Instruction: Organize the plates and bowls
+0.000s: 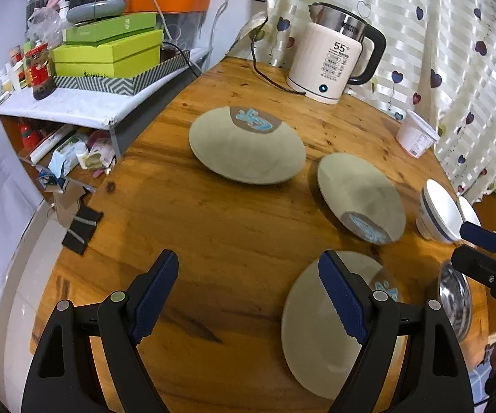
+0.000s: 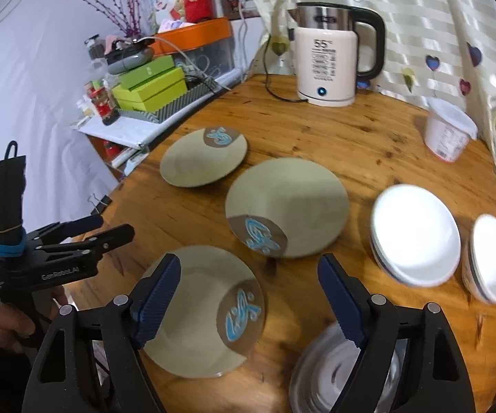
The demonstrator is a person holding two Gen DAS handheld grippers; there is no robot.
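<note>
Three beige plates with a blue motif lie on the round wooden table (image 1: 213,227): a far one (image 1: 246,146) (image 2: 203,156), a middle one (image 1: 360,196) (image 2: 287,206) and a near one (image 1: 320,330) (image 2: 203,309). Two white bowls (image 2: 416,234) (image 2: 494,258) sit at the right, also in the left wrist view (image 1: 437,213). A steel bowl (image 2: 330,375) (image 1: 454,306) is at the near edge. My left gripper (image 1: 248,296) (image 2: 93,230) is open and empty above the table. My right gripper (image 2: 249,299) (image 1: 482,244) is open and empty above the near plate and steel bowl.
A cream electric kettle (image 1: 330,58) (image 2: 327,65) with its cord stands at the back. A white plastic tub (image 1: 416,134) (image 2: 447,134) sits at the back right by the curtain. A cluttered shelf with green boxes (image 1: 106,55) stands left of the table.
</note>
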